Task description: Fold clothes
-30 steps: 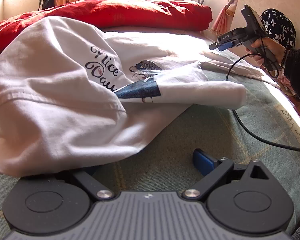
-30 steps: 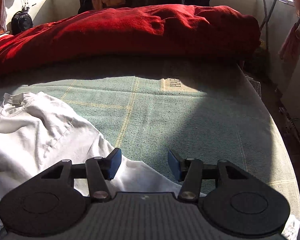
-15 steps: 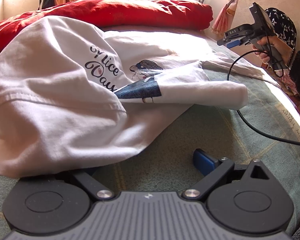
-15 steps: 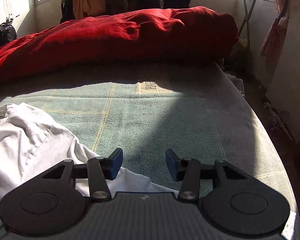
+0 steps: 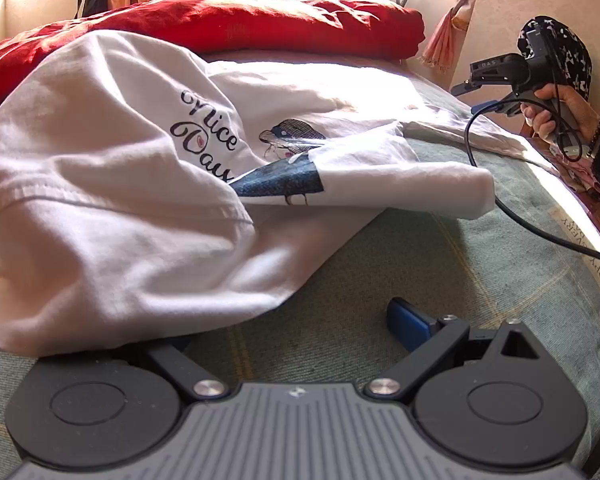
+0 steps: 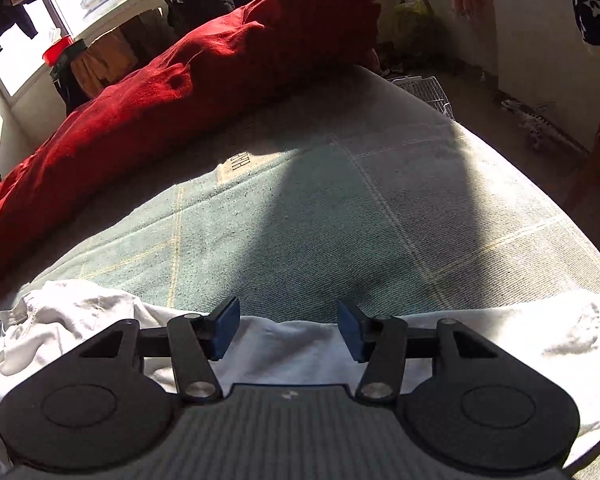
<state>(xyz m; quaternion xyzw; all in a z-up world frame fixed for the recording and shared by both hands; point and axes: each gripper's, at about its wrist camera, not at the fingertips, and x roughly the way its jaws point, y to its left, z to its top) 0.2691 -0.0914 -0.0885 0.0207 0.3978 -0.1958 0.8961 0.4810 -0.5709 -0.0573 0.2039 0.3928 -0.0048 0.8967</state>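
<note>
A white T-shirt (image 5: 140, 208) printed "Nice Day" lies crumpled on a green checked blanket (image 5: 440, 272). My left gripper (image 5: 288, 332) is open and rests low on the blanket; the shirt's hem drapes over its left finger and hides it, while its blue right finger (image 5: 408, 322) lies bare. My right gripper (image 6: 286, 330) is open and empty, held above the shirt's white edge (image 6: 300, 356). It also shows far right in the left wrist view (image 5: 476, 96), raised off the bed in a hand.
A rolled red quilt (image 5: 260, 24) lies along the bed's far side, also seen in the right wrist view (image 6: 180, 92). A black cable (image 5: 512, 212) trails over the blanket. The bed's right edge (image 6: 560, 216) drops to the floor, where a wire rack (image 6: 424, 92) stands.
The right gripper has risen and swung right, tilting its view; more of the shirt's edge now lies under it. The left gripper and shirt have stayed still.
</note>
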